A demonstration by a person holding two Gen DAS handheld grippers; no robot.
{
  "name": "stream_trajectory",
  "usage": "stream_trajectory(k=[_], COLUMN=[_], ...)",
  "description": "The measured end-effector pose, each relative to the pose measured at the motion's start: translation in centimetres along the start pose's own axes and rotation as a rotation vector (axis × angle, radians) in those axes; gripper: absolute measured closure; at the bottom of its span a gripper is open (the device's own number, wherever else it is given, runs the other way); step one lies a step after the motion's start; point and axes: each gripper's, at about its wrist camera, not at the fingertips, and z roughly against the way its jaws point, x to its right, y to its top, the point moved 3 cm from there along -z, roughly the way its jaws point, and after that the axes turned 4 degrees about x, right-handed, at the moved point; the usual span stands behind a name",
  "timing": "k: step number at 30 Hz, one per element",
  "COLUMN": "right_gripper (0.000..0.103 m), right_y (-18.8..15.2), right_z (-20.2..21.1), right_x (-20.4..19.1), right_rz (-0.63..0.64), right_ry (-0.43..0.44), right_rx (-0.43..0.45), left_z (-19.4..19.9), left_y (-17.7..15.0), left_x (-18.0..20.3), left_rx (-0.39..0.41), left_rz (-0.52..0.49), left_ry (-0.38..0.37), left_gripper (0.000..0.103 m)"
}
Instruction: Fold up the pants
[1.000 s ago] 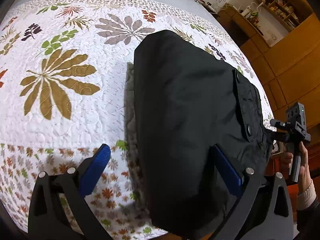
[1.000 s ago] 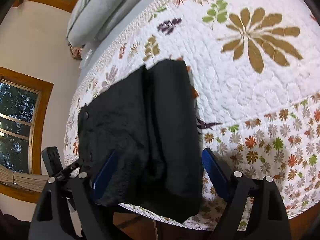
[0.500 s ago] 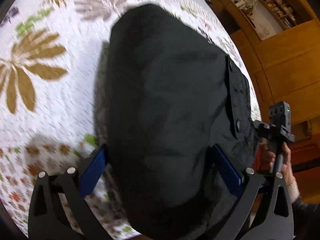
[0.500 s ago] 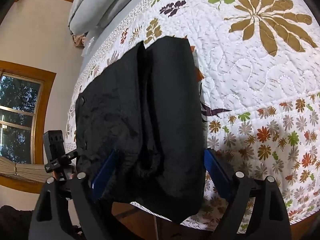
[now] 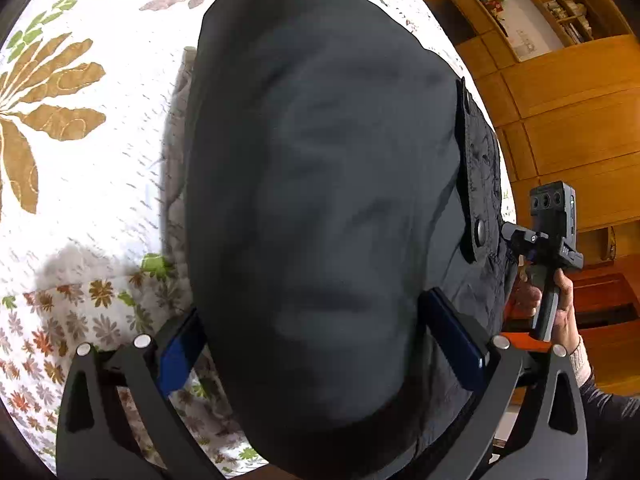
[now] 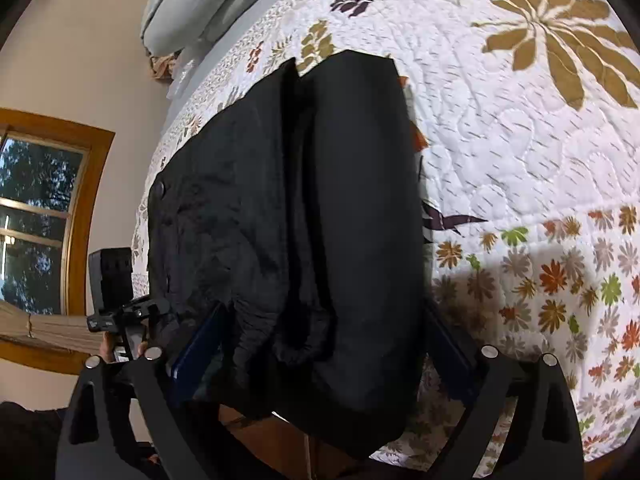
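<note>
Black pants (image 5: 320,184) lie folded lengthwise on a floral quilted bed (image 5: 80,168), their near end hanging over the bed's edge. My left gripper (image 5: 316,344) is open, its blue-padded fingers (image 5: 180,352) on either side of the near end of the pants. In the right wrist view the pants (image 6: 320,208) show two stacked legs and a buttoned waist part at the left. My right gripper (image 6: 316,348) is open with its fingers either side of the hanging end. Each gripper shows in the other's view, the right one (image 5: 548,240) and the left one (image 6: 120,312).
The quilt (image 6: 520,140) spreads wide beside the pants. Grey pillows (image 6: 208,4) lie at the bed's far end. Wooden cabinets and shelves (image 5: 560,92) stand past one side of the bed, a window (image 6: 36,216) past the other. The bed's edge is just under both grippers.
Both grippers have moved in closer to the pants' near end, so the fabric now fills the space between the open fingers. The pants have not moved.
</note>
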Motion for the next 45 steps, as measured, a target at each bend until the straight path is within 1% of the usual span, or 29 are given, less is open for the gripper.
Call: stream_trajectory(k=[2, 6, 10, 12, 13, 14, 17, 20, 23, 28, 34, 37, 43, 45], right_gripper=[0.014, 0.019, 0.019, 0.020, 0.021, 0.024, 0.043, 0.051, 0.058, 0.061, 0.063, 0.064, 0.064, 0.064], right_y=[-0.1, -0.2, -0.1, -0.1, -0.1, -0.2, -0.3, -0.4, -0.1, 0.0, 0.4, 0.6, 2.9, 3.7], right_z=[0.2, 0.2, 0.1, 0.1, 0.3, 0.5, 1.3, 1.8, 2.3, 2.1, 1.9, 2.1, 1.3, 0.6], right_x=[0.0, -0.1, 0.1, -0.1, -0.3, -0.4, -1.7, -3.3, -4.4, -6.1, -7.8, -8.8, -12.6, -13.8], right_rz=[0.008, 0.020, 0.021, 0.025, 0.041, 0.057, 0.141, 0.225, 0.260, 0.308, 0.358, 0.390, 0.471, 0.502], right_ry=[0.000, 0.004, 0.006, -0.007, -0.020, -0.026, -0.051, -0.073, -0.055, -0.042, -0.037, -0.019, 0.023, 0.032], right_rx=[-0.002, 0.000, -0.003, -0.002, -0.001, 0.002, 0.021, 0.041, 0.057, 0.066, 0.088, 0.097, 0.105, 0.106], left_z=[-0.3, -0.6, -0.9, -0.9, -0.8, -0.7, -0.5, -0.5, -0.3, 0.0, 0.4, 0.7, 2.2, 2.9], left_y=[0.1, 0.2, 0.1, 0.0, 0.0, 0.0, -0.2, -0.5, -0.5, -0.5, -0.6, -0.7, -0.3, 0.1], left_x=[0.1, 0.1, 0.6, 0.8, 0.8, 0.8, 1.2, 1.7, 1.5, 1.2, 0.4, -0.2, -2.4, -3.2], left_rx=[0.000, 0.005, 0.012, 0.014, 0.014, 0.015, 0.038, 0.060, 0.083, 0.110, 0.140, 0.155, 0.214, 0.235], left_rz=[-0.003, -0.007, -0.014, -0.018, -0.019, -0.019, -0.052, -0.079, -0.076, -0.069, -0.049, -0.045, 0.009, 0.023], left_ry=[-0.007, -0.018, -0.007, 0.015, 0.018, 0.019, 0.024, 0.020, -0.009, -0.049, -0.108, -0.121, -0.148, -0.142], left_gripper=[0.002, 0.002, 0.002, 0.002, 0.002, 0.002, 0.002, 0.003, 0.003, 0.004, 0.004, 0.004, 0.006, 0.006])
